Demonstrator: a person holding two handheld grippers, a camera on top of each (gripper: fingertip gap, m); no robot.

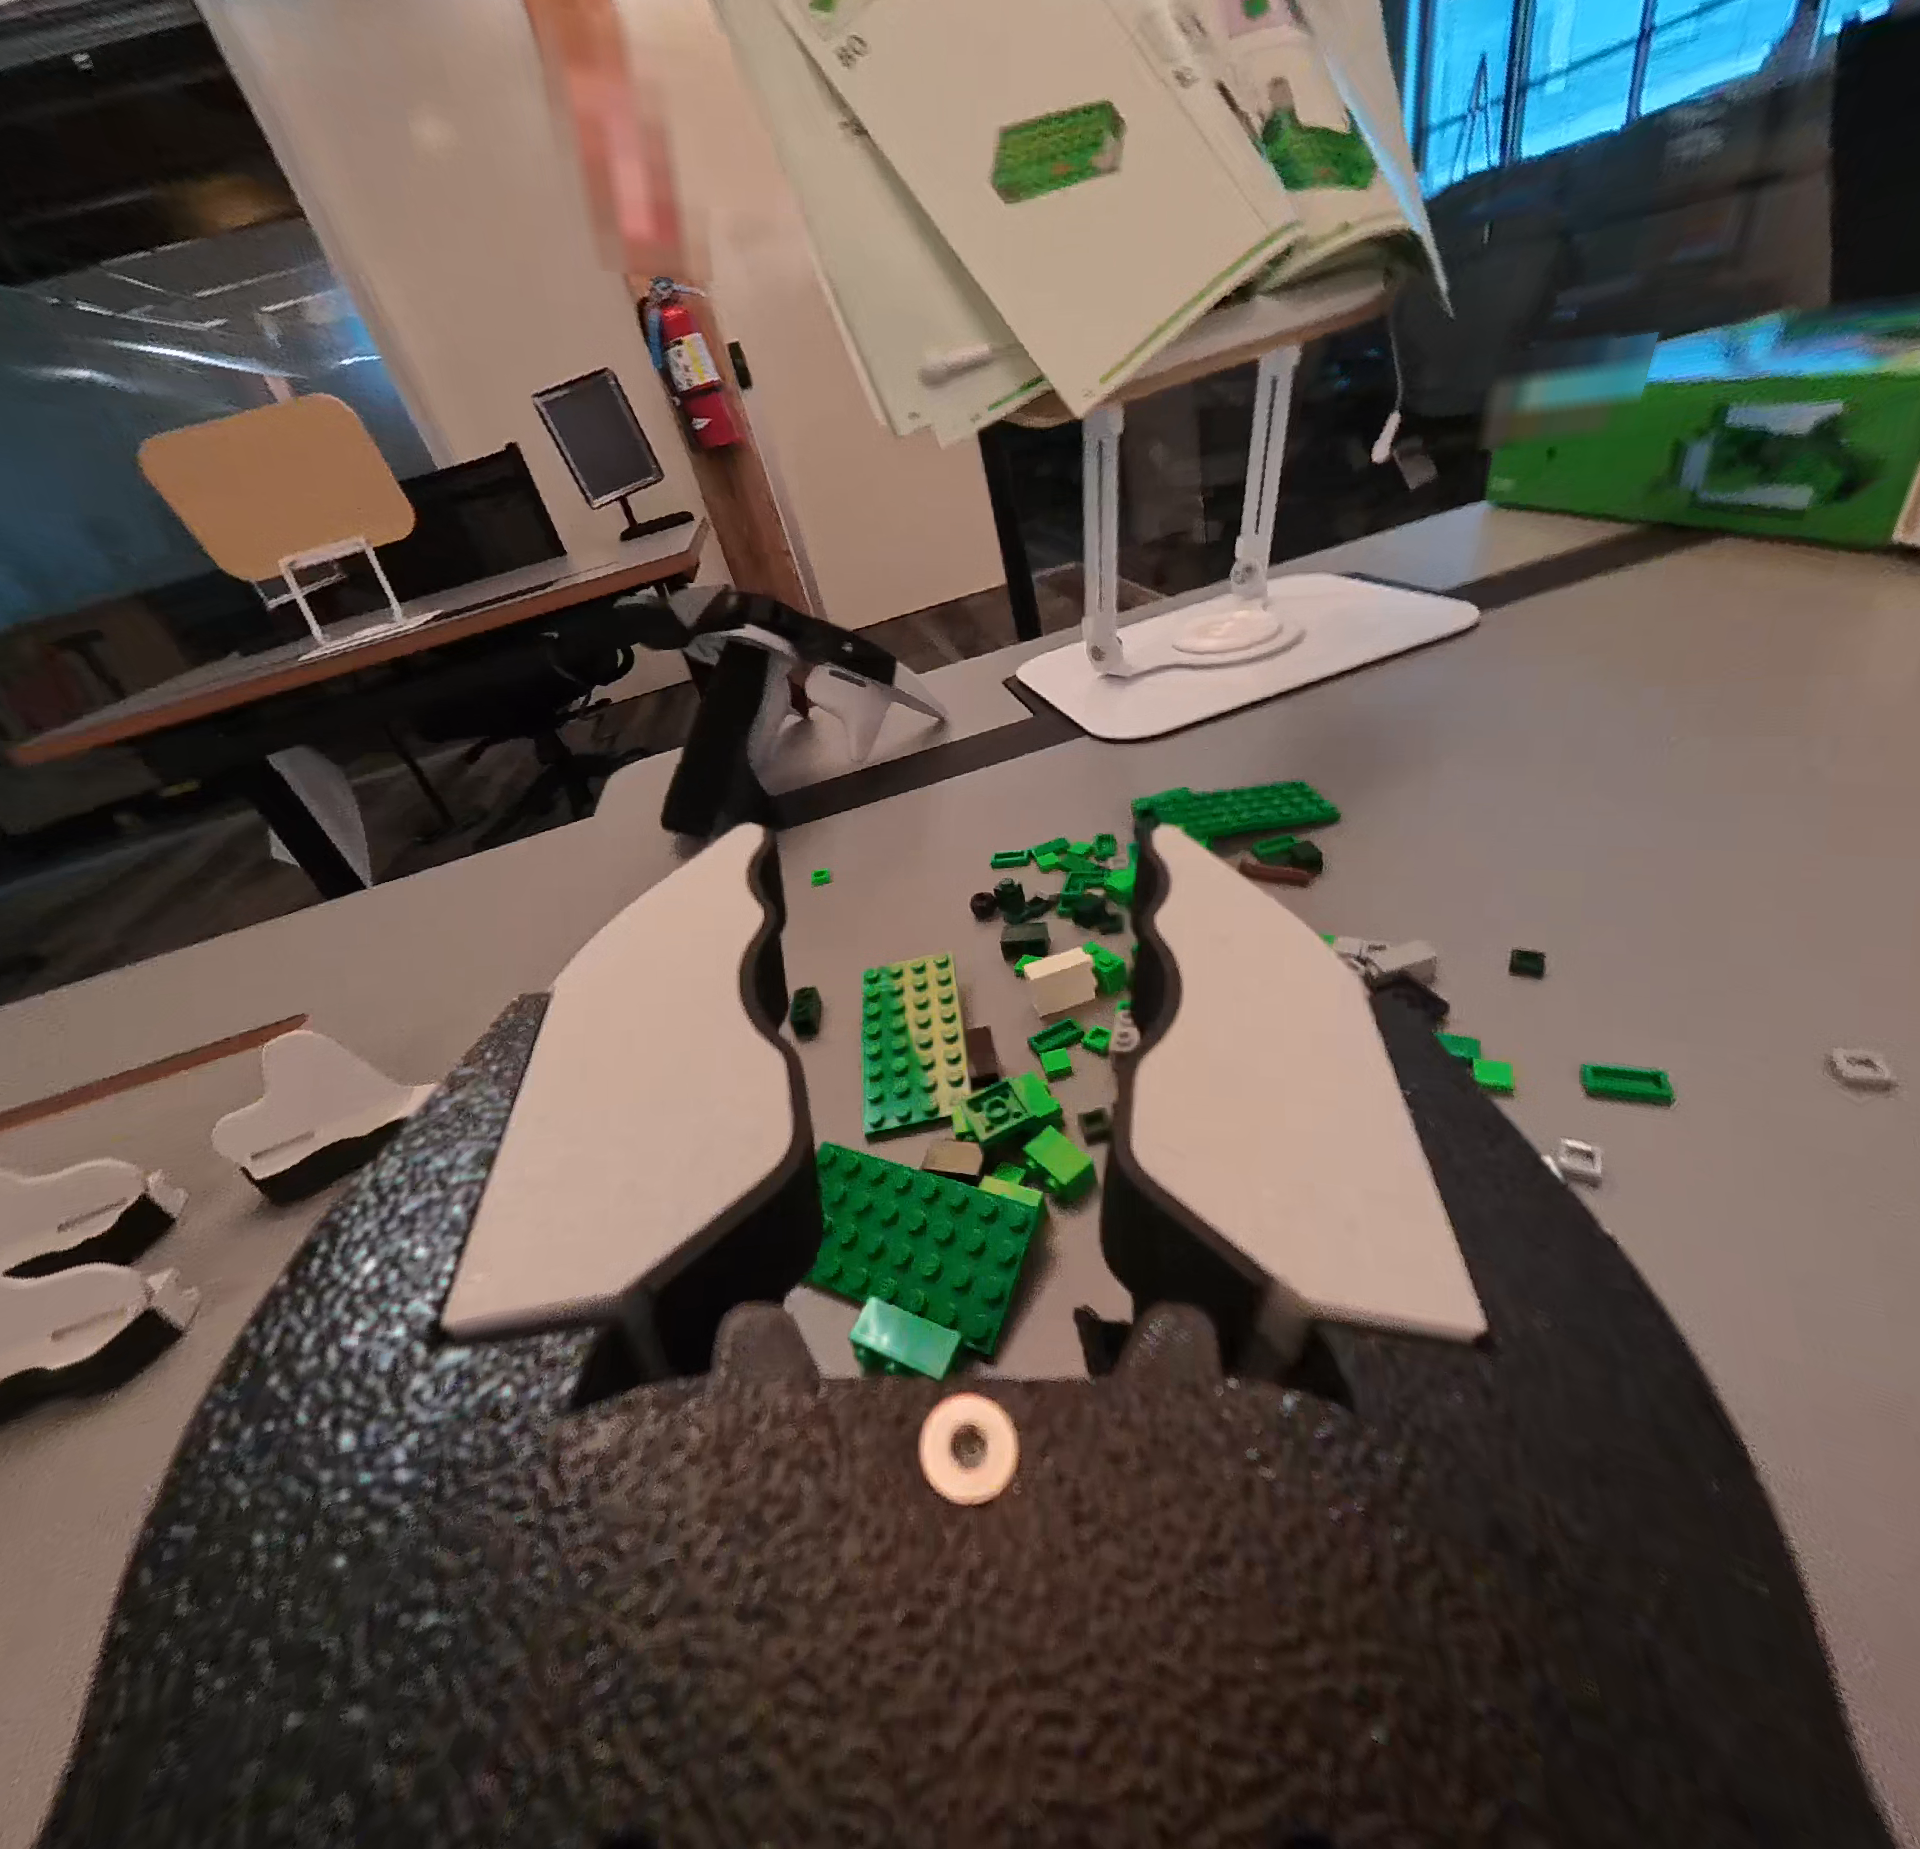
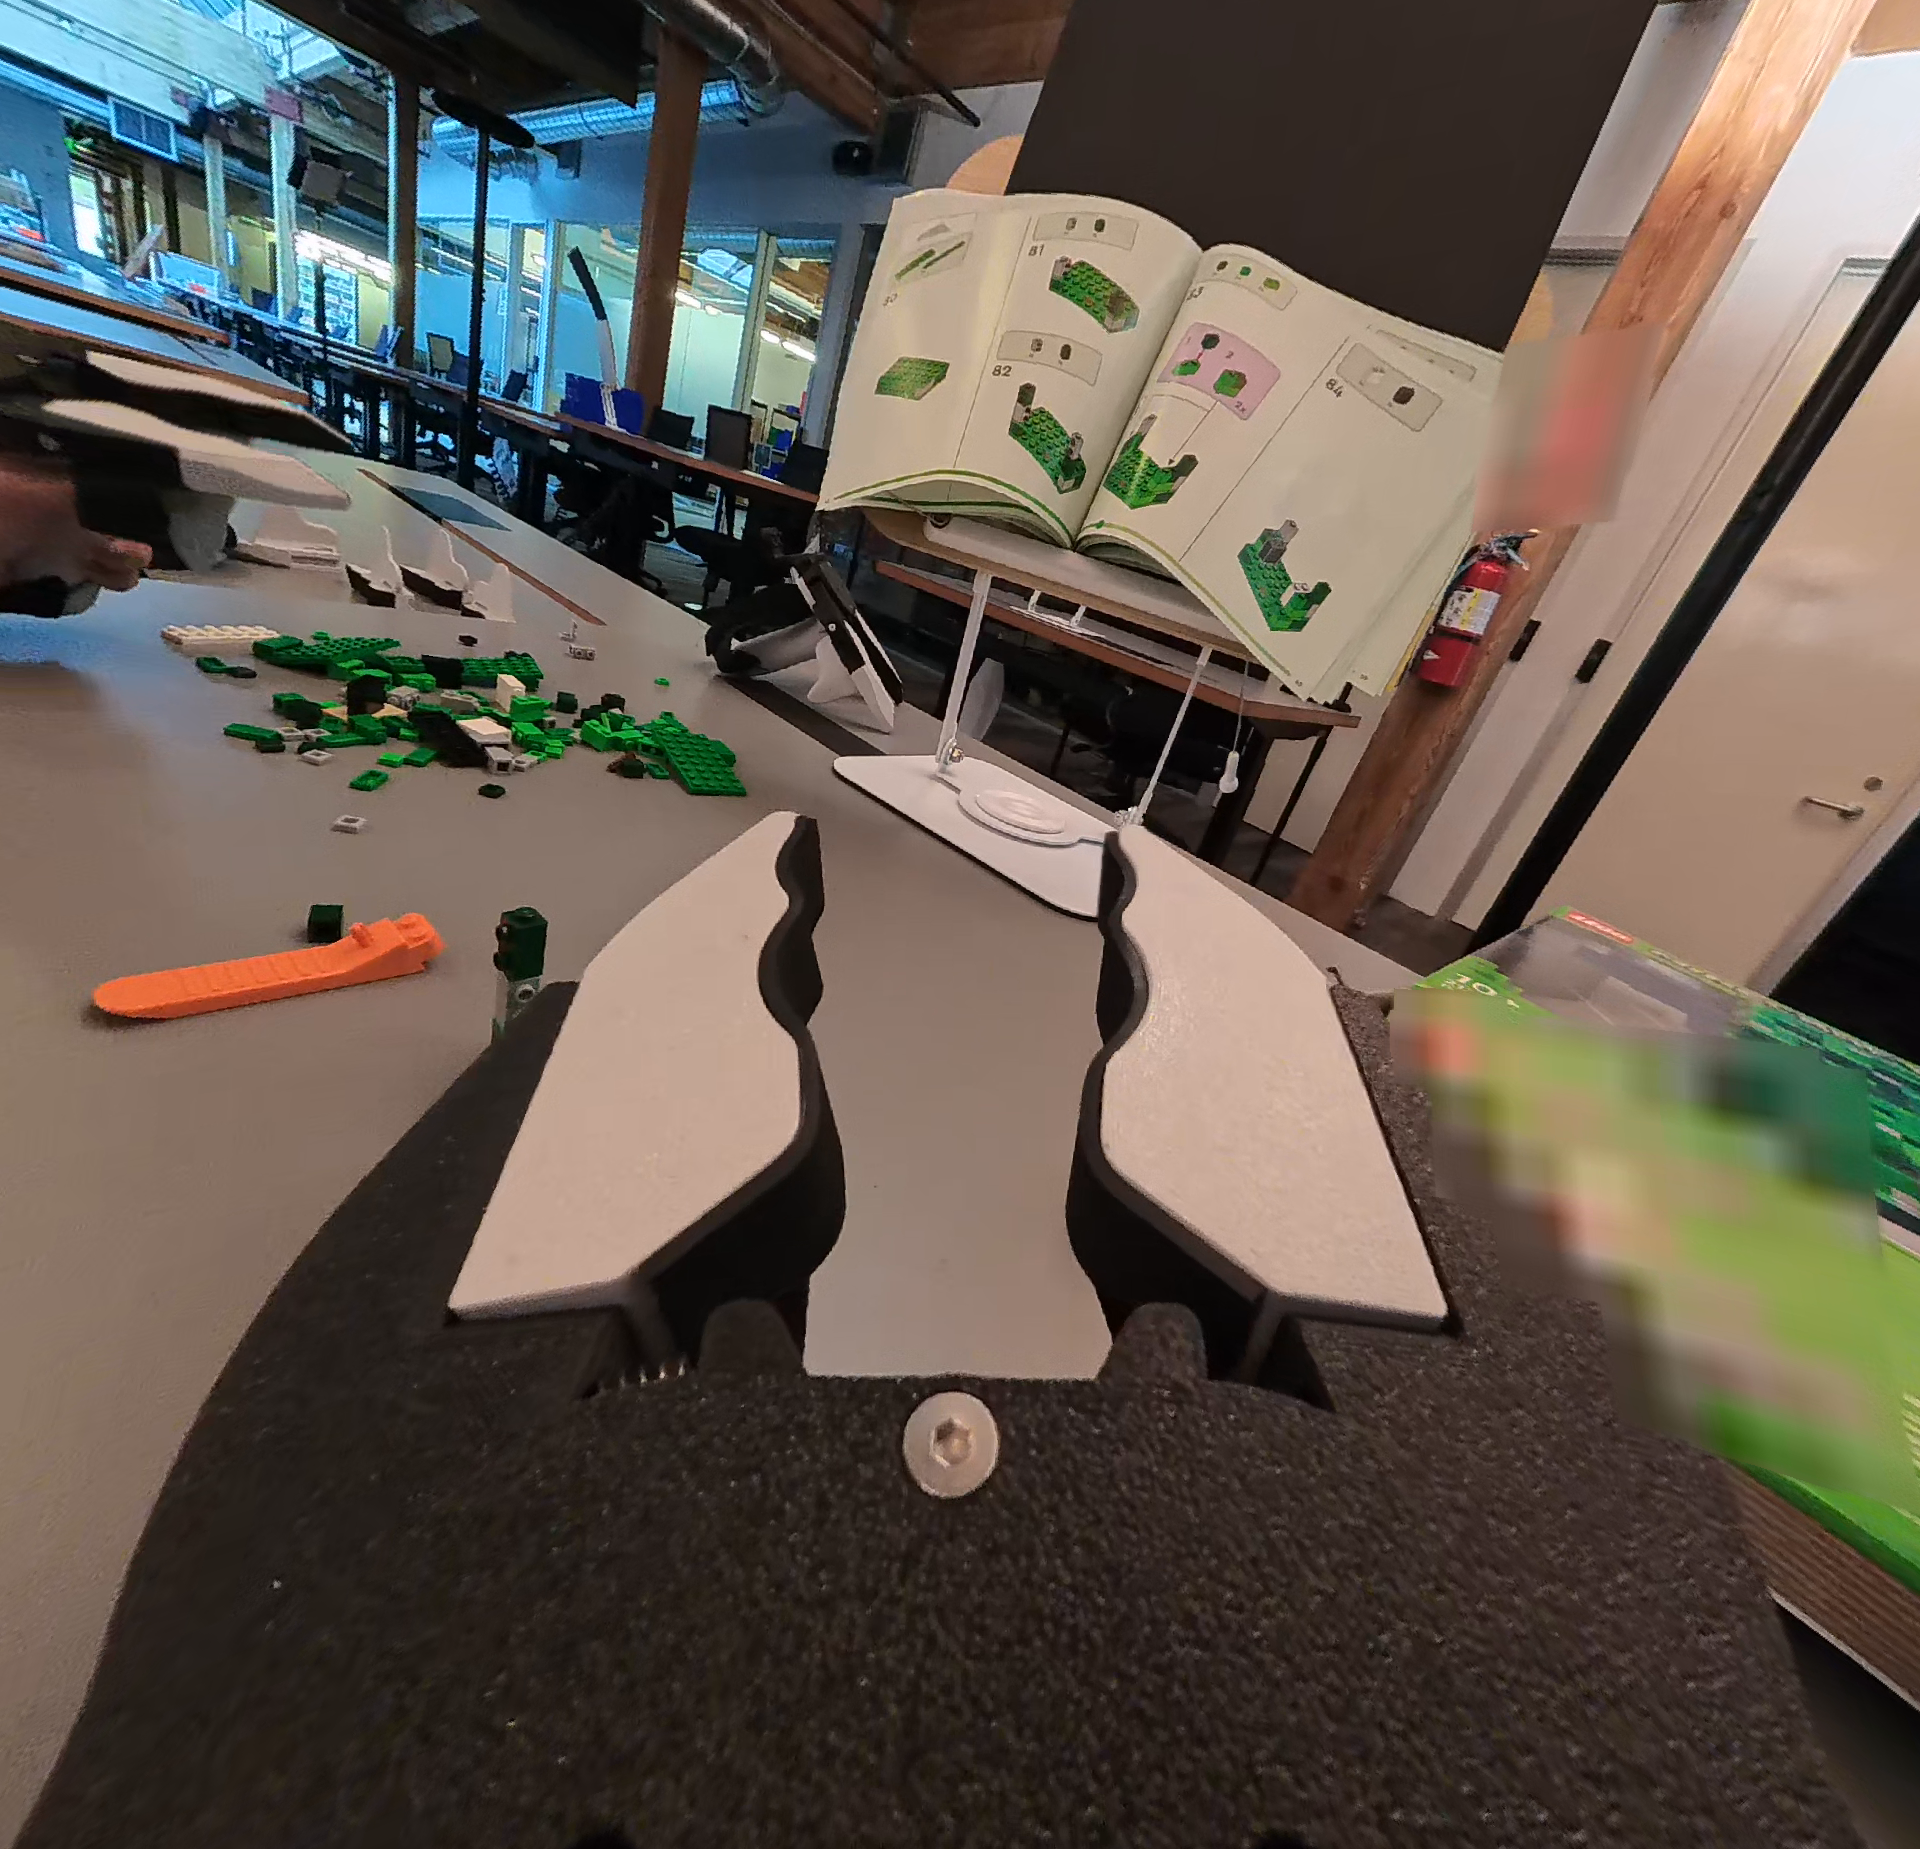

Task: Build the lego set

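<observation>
The left gripper (image 1: pixel 956 843) is hanging over the lego pieces (image 1: pixel 966 1051) on the table (image 1: pixel 1558 760), fingers wide apart and holding nothing. The right gripper (image 2: pixel 961 833), far right, is gaping, empty too. Pushing down could be scattering small bricks.

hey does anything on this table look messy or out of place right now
Mostly the loose green bricks, scattered unsorted across the table. The orange brick separator lies apart from the pile. The instruction booklet sags over its stand's edge. Nothing looks damaged.
</observation>
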